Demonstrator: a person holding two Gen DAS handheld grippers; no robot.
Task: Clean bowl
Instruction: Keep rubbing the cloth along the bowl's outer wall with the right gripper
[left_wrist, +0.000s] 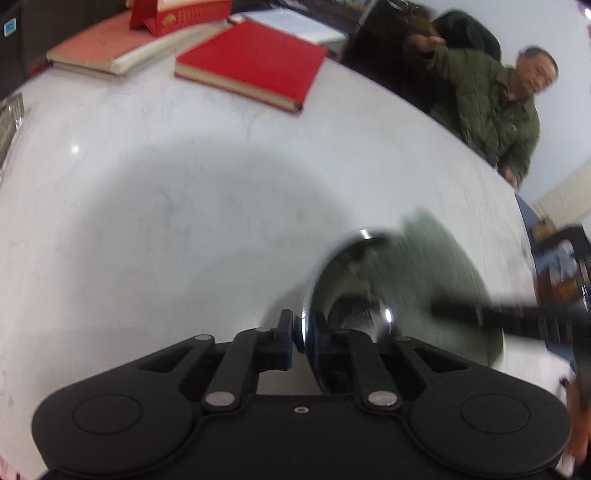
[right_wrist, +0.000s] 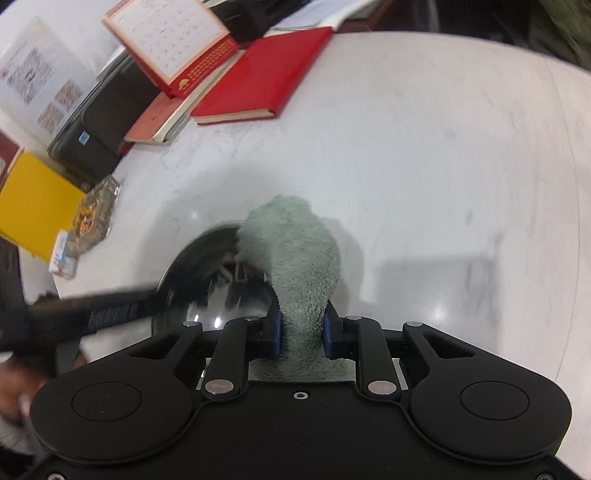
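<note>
Fingers, left gripper (left_wrist: 299, 336): clenched on the near rim of the steel bowl (left_wrist: 354, 288), one pad outside the wall, one inside. I noted the bowl tipped up on edge above the white marble table (left_wrist: 184, 184), its open side turned to my right.

Fingers, right gripper (right_wrist: 302, 334): clamped on a bunched green cloth (right_wrist: 295, 251), which rose from between the pads and leaned left over the bowl's rim (right_wrist: 207, 236).

Relation: bowl lay just left of the right fingers and slightly ahead; cloth tip touched the rim or sat just inside it. I judged the right hand nearer to the wiping work, needing a short leftward reach into the hollow, while the left only steadied.

Hard to read: cloth and right gripper blurred in the left view; bowl's base hidden behind the left gripper body, so I could not tell whether it touched the table. Inside showed only dark reflections; dirt undetermined.

Also present: red book (left_wrist: 251, 62), far side; person in green jacket (left_wrist: 491, 107) beyond the table edge.
</note>
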